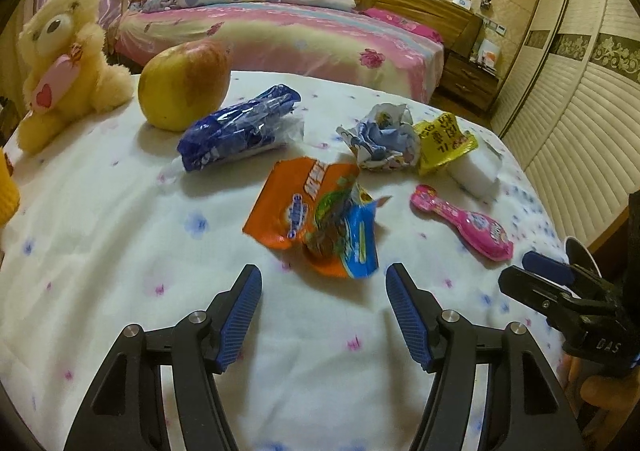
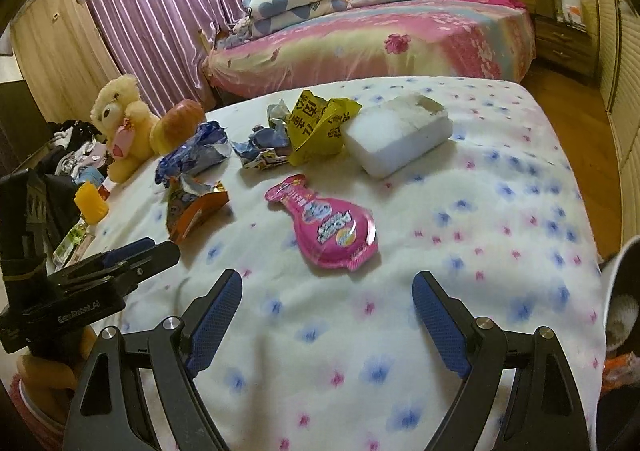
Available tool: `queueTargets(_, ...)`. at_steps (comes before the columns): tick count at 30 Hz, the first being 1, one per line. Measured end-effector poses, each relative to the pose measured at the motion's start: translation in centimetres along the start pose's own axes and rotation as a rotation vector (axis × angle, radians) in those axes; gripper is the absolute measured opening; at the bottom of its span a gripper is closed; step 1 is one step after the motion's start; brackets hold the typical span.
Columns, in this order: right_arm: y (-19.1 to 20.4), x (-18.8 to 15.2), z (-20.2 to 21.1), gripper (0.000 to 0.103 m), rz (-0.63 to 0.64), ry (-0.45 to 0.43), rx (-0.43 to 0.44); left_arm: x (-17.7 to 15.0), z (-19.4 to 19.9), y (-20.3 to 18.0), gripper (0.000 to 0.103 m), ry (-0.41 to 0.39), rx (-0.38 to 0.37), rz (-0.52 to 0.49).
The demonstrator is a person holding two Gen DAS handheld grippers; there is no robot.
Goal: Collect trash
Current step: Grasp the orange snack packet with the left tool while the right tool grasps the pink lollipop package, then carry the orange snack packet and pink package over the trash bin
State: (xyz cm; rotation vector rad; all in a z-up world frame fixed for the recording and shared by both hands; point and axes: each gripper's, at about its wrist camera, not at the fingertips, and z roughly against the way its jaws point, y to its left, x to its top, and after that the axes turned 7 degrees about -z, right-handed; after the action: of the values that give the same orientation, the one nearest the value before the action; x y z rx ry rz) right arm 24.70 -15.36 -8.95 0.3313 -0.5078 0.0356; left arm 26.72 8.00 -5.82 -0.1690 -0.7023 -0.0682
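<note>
Several wrappers lie on a white flowered cloth. An orange snack bag [image 1: 316, 217] lies just ahead of my open, empty left gripper [image 1: 324, 279]; it also shows in the right wrist view [image 2: 196, 209]. A pink pouch [image 2: 326, 227] lies just ahead of my open, empty right gripper [image 2: 328, 283]; it also shows in the left wrist view [image 1: 464, 227]. Farther back lie a blue wrapper [image 1: 240, 129], a crumpled blue-white wrapper [image 1: 384, 139] and a yellow wrapper [image 1: 444, 141]. The right gripper shows at the left wrist view's right edge [image 1: 536, 271].
A white sponge block [image 2: 396, 137] sits beside the yellow wrapper. An apple [image 1: 184, 85] and a plush bear [image 1: 66, 63] stand at the back left. A yellow object [image 2: 91, 203] sits at the left edge. A white bin rim [image 2: 614, 291] is at the right. A bed is behind.
</note>
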Motion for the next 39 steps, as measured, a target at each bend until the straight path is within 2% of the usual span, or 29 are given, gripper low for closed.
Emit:
queueTargets(6,0.8,1.3,-1.5,0.087,0.053,0.015,-0.042,1.2,-1.3,0.2,0.063,-0.009,0.023,-0.008)
queueTargets(8,1.0,1.5,-2.1,0.075,0.073,0.026,-0.074,1.4,-1.8,0.2,0.062,-0.005,0.028,-0.013)
queueTargets(9,1.2,1.6,-2.3,0.073,0.086,0.027,-0.086,1.5,-2.0,0.2,0.055,-0.003,0.021,-0.014)
queueTargets(10,1.4,1.5,-2.4,0.066,0.105,0.028,-0.097,1.5,-2.2,0.1,0.046,0.0,0.01,-0.013)
queueTargets(11,1.6,1.5,-2.5,0.055,0.117,0.031,-0.104,1.5,-2.4,0.0,0.042,0.006,0.004,-0.018)
queueTargets(12,1.7,1.4,-2.6,0.049,0.127,0.028,-0.118,1.6,-2.5,0.0,0.036,0.007,0.003,-0.024)
queueTargets(16,1.6,1.3,-2.3,0.047,0.128,0.022,-0.112,1.5,-2.2,-0.6,0.023,-0.01,0.0,-0.062)
queueTargets(20,1.2,0.9,-1.4,0.046,0.093,0.007,-0.087,1.0,-1.6,-0.6,0.016,-0.009,-0.032,-0.047)
queueTargets(29,-0.4,-0.9,1.2,0.046,-0.011,-0.019,-0.027,-0.9,0.6,-1.9,0.014,-0.005,-0.106,-0.025)
queueTargets(39,-3.5,-3.0,4.8,0.046,-0.11,-0.07,-0.032,-1.9,2.4,-5.5,0.014,-0.01,-0.184,-0.065)
